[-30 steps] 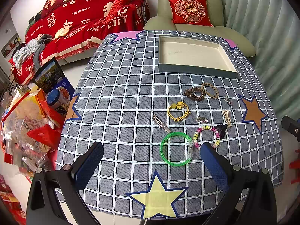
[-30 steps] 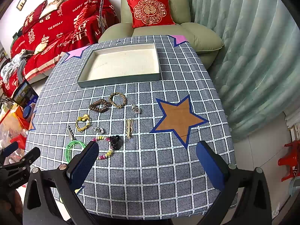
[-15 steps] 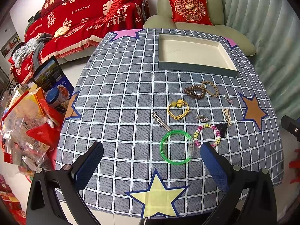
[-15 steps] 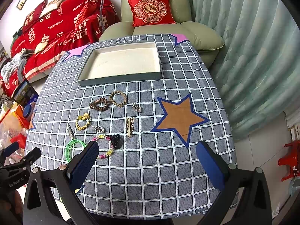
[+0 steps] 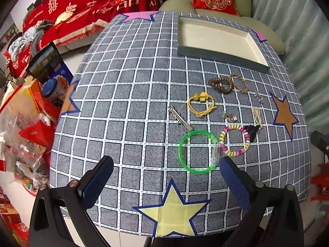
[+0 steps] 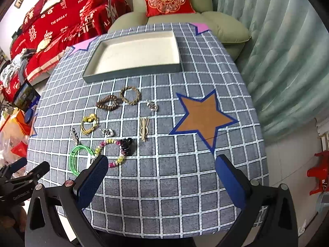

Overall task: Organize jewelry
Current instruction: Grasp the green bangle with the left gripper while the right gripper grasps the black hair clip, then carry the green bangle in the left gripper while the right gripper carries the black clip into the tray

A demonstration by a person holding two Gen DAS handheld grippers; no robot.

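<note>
Several jewelry pieces lie loose on the grey checked tablecloth: a green bangle (image 5: 197, 151) (image 6: 79, 158), a pastel bead bracelet (image 5: 234, 140) (image 6: 112, 151) with a black clip (image 6: 125, 145), a yellow hair tie (image 5: 201, 106) (image 6: 89, 123), a silver hair clip (image 5: 179, 118), a brown bead bracelet (image 5: 221, 84) (image 6: 109, 102), a braided ring (image 6: 130, 95) and a beige pin (image 6: 144, 128). An empty grey tray (image 5: 222, 56) (image 6: 133, 73) stands at the far side. My left gripper (image 5: 165, 169) is open, just short of the bangle. My right gripper (image 6: 161, 169) is open above bare cloth.
Paper stars lie on the cloth: yellow (image 5: 172, 212) at the near edge, brown (image 6: 203, 117) at the right. A green armchair (image 6: 176, 18) stands behind the table, a red sofa (image 6: 51, 24) at the left. Bags and boxes (image 5: 26, 111) clutter the floor at the left.
Both grippers have moved forward and slightly lower toward the table. The jewelry appears larger and nearer. Nothing on the table has moved.
</note>
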